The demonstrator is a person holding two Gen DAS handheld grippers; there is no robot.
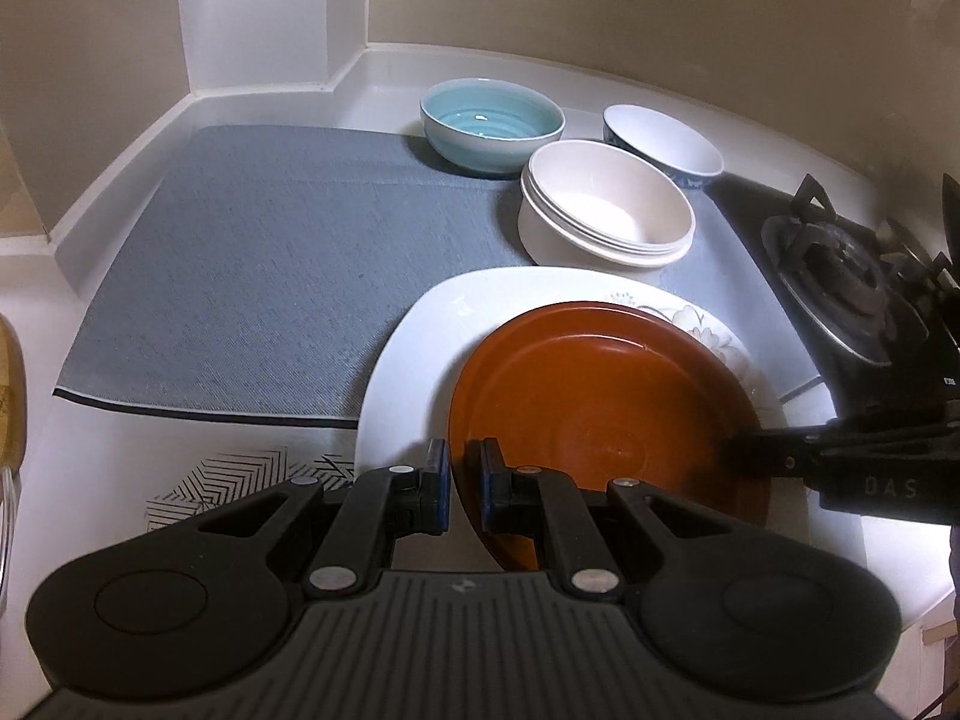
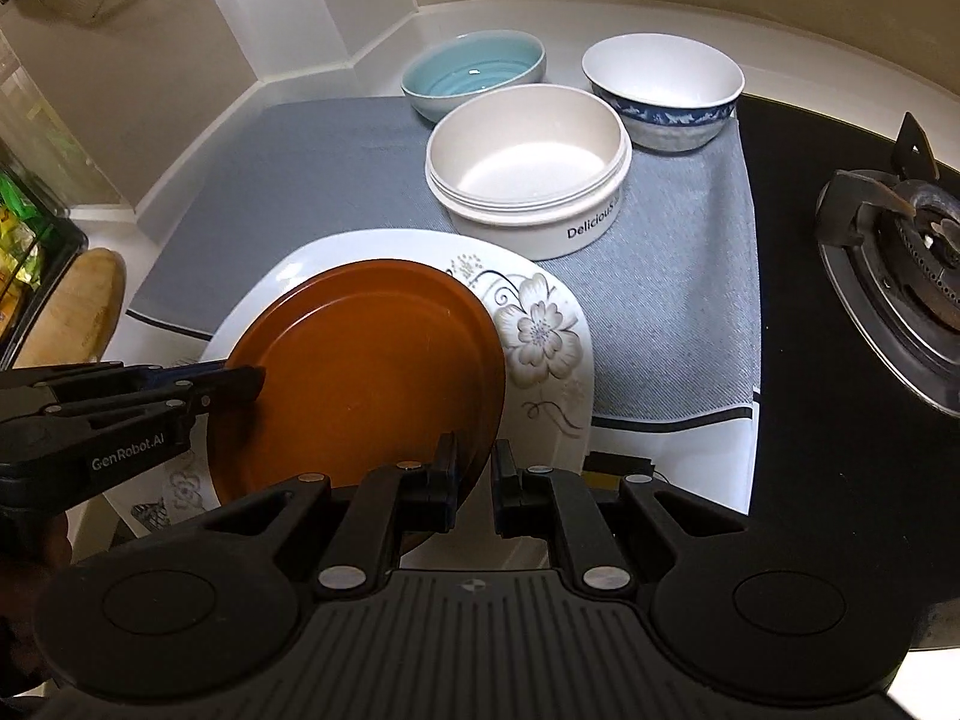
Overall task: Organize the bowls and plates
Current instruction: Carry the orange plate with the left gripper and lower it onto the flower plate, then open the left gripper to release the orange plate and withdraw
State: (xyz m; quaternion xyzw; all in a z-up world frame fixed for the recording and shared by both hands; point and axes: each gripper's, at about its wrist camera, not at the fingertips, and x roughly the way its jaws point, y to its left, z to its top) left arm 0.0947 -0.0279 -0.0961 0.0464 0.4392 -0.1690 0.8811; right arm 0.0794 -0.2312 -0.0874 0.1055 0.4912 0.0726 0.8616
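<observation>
The brown plate [image 2: 366,372] sits low in the frame atop the white floral plate [image 2: 540,330], both grippers clamped on its edges: left gripper [image 1: 459,480] near, right gripper [image 2: 474,474] opposite. Bare grey mat [image 1: 240,276] spreads to the upper left.

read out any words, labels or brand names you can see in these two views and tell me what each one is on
"Delicious", on the side of the white tub; its last letter runs onto the curve, and nothing after it can be read.
"GenRobot.AI", on the body of the left gripper, seen from the right wrist.
"DAS", partial lettering on the right gripper, seen from the left wrist; the rest is cut off.
A tiny white mark on the stove edge is too small to read.
</observation>
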